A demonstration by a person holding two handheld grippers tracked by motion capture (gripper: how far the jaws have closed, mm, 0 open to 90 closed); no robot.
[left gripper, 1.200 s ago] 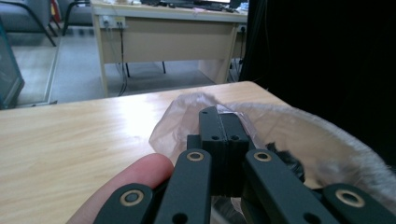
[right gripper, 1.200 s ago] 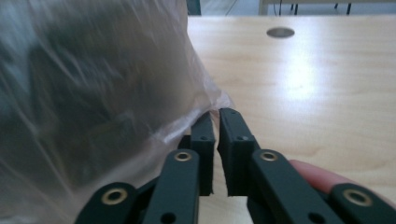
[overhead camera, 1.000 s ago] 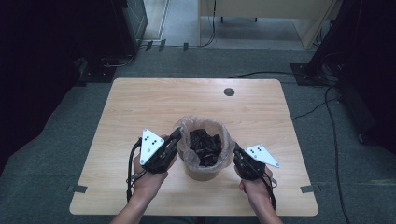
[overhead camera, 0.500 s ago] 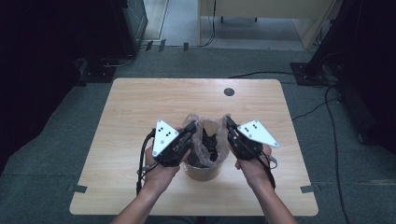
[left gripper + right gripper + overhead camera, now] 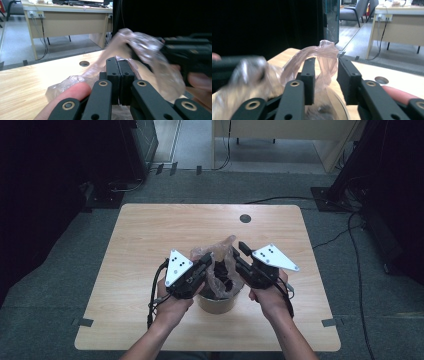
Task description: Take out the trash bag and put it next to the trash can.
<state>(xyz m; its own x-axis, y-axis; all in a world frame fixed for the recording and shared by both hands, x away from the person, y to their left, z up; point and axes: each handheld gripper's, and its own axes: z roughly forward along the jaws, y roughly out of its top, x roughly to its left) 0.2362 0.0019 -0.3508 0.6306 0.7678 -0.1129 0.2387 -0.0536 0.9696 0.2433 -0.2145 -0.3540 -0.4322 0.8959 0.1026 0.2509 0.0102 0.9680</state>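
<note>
Currently, the left gripper (image 5: 119, 82) is clamping the bag (image 5: 220, 257) rim above the bin (image 5: 216, 304). The right gripper (image 5: 325, 75) is hanging open around the opposite rim. Judging by this, gathering is partly done; tying and lifting out are remaining.

a thin clear plastic bag (image 5: 220, 257) lines a small round tan bin (image 5: 216, 303) that stands upright near the front edge of the desk (image 5: 150, 235), about midway across. the bag's mouth is gathered up above the rim into crumpled, pinkish-clear folds. dark contents sit inside, too blurred to name. in the left gripper view a fold of the film (image 5: 150, 52) is pinched flat; in the right gripper view a twisted loop (image 5: 322, 55) rises free.
</note>
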